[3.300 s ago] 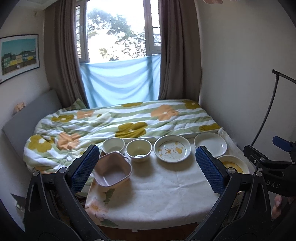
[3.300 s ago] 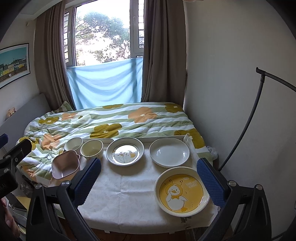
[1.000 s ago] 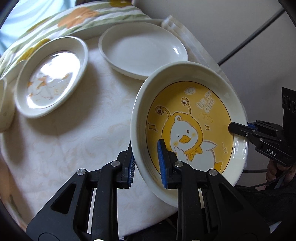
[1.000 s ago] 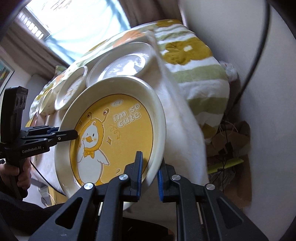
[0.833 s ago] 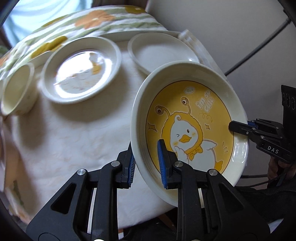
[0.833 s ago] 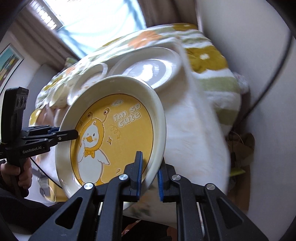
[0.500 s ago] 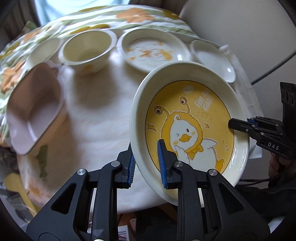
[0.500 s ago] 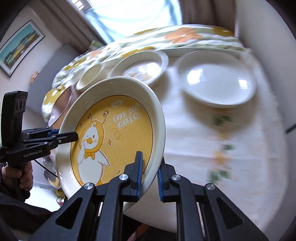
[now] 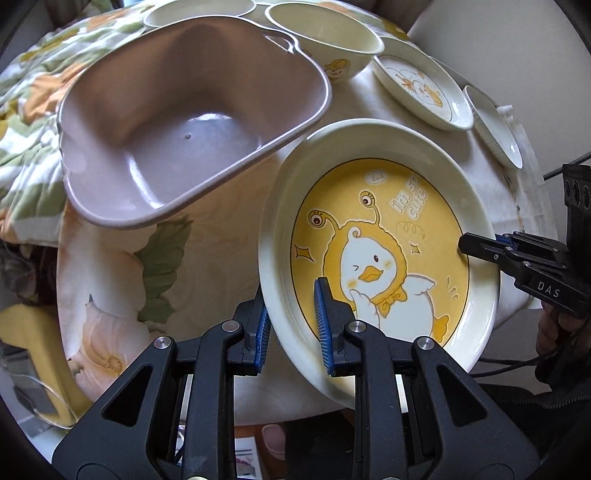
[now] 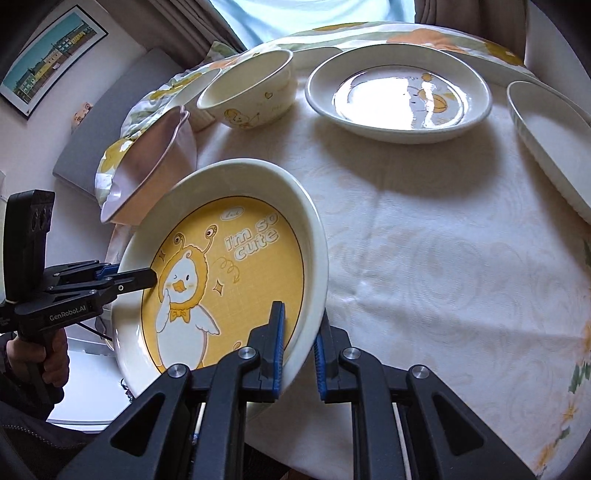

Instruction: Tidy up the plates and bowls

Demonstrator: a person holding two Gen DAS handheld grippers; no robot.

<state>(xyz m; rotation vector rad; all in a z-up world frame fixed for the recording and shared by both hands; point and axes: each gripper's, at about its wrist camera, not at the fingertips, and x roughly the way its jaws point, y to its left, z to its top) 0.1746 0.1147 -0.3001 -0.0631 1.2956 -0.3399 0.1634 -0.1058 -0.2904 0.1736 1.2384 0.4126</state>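
Note:
A yellow duck plate (image 9: 384, 236) is held in the air by both grippers. My left gripper (image 9: 291, 325) is shut on its near left rim. My right gripper (image 10: 299, 343) is shut on the opposite rim; it also shows in the left wrist view (image 9: 480, 247). The plate (image 10: 229, 284) hangs tilted over the table's left front, just right of a pink square bowl (image 9: 184, 122). Behind stand a cream bowl (image 9: 325, 40), a small duck plate (image 9: 421, 88) and a plain white plate (image 9: 495, 125). A further bowl (image 9: 195, 11) is at the top edge.
The table wears a pale floral cloth (image 10: 443, 258). The pink bowl (image 10: 147, 162) sits at the table's left edge. A bed with a flowered quilt (image 9: 33, 92) lies behind the table. The white plate (image 10: 550, 140) lies at the table's right side.
Both grippers have carried the duck plate from the table's right front to the left front, beside the pink bowl. Both stay shut on its rim.

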